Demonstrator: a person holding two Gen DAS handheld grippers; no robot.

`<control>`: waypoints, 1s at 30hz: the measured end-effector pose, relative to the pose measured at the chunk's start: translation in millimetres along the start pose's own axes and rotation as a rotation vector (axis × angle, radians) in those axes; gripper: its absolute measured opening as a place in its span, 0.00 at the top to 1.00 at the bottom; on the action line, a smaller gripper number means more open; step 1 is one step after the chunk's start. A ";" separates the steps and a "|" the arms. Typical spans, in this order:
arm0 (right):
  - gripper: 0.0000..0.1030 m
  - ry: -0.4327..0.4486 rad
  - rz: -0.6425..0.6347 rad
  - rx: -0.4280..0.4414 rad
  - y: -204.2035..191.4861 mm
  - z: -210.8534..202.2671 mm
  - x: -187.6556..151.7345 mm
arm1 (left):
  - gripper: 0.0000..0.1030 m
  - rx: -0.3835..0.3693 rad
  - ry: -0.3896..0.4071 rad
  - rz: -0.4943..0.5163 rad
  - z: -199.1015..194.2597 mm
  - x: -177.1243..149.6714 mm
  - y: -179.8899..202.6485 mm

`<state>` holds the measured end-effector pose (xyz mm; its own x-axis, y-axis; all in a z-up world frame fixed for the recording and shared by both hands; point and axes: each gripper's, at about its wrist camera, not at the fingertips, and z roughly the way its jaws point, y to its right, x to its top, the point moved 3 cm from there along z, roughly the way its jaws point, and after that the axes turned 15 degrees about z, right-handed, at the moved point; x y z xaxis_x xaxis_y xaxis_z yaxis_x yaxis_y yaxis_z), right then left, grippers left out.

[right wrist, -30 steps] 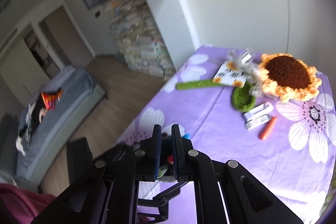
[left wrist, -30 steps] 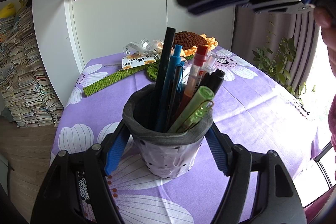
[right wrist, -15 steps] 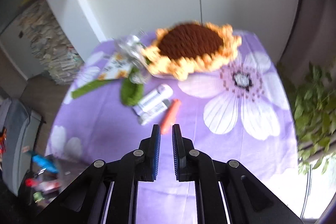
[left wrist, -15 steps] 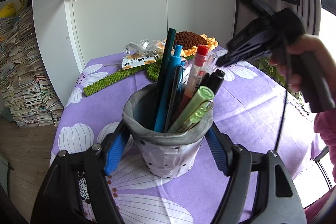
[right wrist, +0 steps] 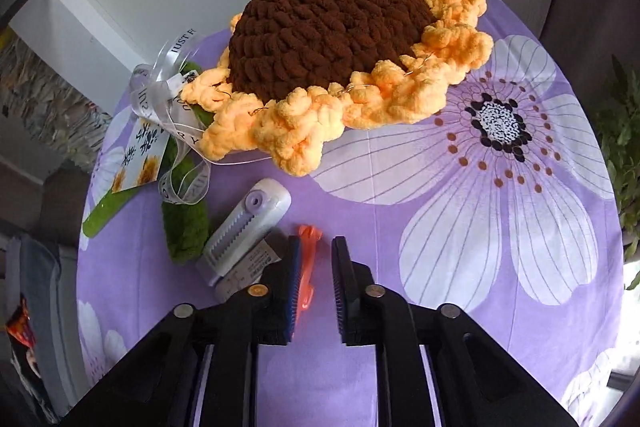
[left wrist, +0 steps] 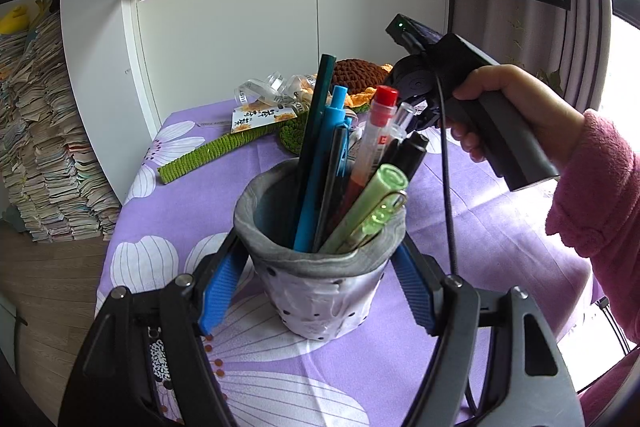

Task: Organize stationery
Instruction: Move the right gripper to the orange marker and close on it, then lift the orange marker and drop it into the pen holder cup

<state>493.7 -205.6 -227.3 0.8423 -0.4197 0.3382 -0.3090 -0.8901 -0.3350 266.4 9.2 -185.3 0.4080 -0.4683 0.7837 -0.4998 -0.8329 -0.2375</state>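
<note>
Left fingers: my left gripper (left wrist: pixel 320 283) keeps its blue pads pressed on both sides of the grey pen holder (left wrist: pixel 320 267), holding it steady on the purple surface (left wrist: pixel 500 227).
Holder contents: it stands upright and is already crowded: a green pen (left wrist: pixel 368 211), a red-capped pen (left wrist: pixel 376 135), blue pens (left wrist: pixel 320 171), black markers (left wrist: pixel 412 155) and a tall dark pencil (left wrist: pixel 316 115).
Right fingers: a second ago they were pinched together above the holder; now my right gripper (right wrist: pixel 316 287) has swung out over the far part of the surface, and its fingers are opening.
What that means: I judge the last pen is dropped off and I am lining up the next pick.
Next item: the orange pen (right wrist: pixel 308 263) lies on the cloth between my right fingers, against the left one, not gripped yet.
Beside it: a white correction-tape case (right wrist: pixel 248 227) just to the left.
Farther: the crocheted sunflower (right wrist: pixel 332 51) with ribbon and tag.
</note>
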 end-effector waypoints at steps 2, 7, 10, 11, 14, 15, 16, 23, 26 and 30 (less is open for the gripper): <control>0.66 -0.004 -0.014 -0.020 -3.9 4.6 -0.9 | 0.30 -0.001 -0.001 0.000 0.1 0.1 0.1; 0.66 0.012 -0.063 -0.049 -17.2 8.2 -5.1 | 0.30 0.001 -0.001 -0.001 0.6 0.7 0.8; 0.81 0.010 -0.100 -0.062 -28.9 12.4 -7.4 | 0.30 0.002 -0.001 -0.003 0.9 0.6 1.0; 0.89 0.007 -0.121 -0.056 -33.3 12.4 -9.5 | 0.30 0.001 -0.001 -0.004 1.0 0.6 1.1; 0.96 0.025 -0.156 -0.077 -39.8 9.7 -16.8 | 0.30 0.002 -0.002 -0.003 1.1 0.6 1.5; 0.96 0.025 -0.158 -0.074 -39.4 8.2 -18.7 | 0.30 0.002 -0.002 -0.003 1.2 0.5 1.6; 0.96 0.018 -0.158 -0.066 -38.3 6.4 -21.3 | 0.30 0.002 -0.001 -0.003 1.2 0.6 1.0; 0.96 0.002 -0.194 -0.042 -26.8 -12.1 -37.2 | 0.30 0.000 0.000 -0.009 1.5 0.5 1.2; 0.96 0.003 -0.173 -0.074 -22.3 -10.0 -30.9 | 0.30 0.000 0.000 -0.011 1.3 0.3 1.2; 0.92 -0.045 -0.206 -0.092 -30.0 4.9 -30.4 | 0.30 0.000 -0.004 -0.010 1.4 1.2 1.5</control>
<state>479.5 -165.2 -231.8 0.9099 -0.2212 0.3510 -0.1660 -0.9695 -0.1806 267.2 7.0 -185.5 0.4165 -0.4611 0.7835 -0.4958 -0.8376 -0.2293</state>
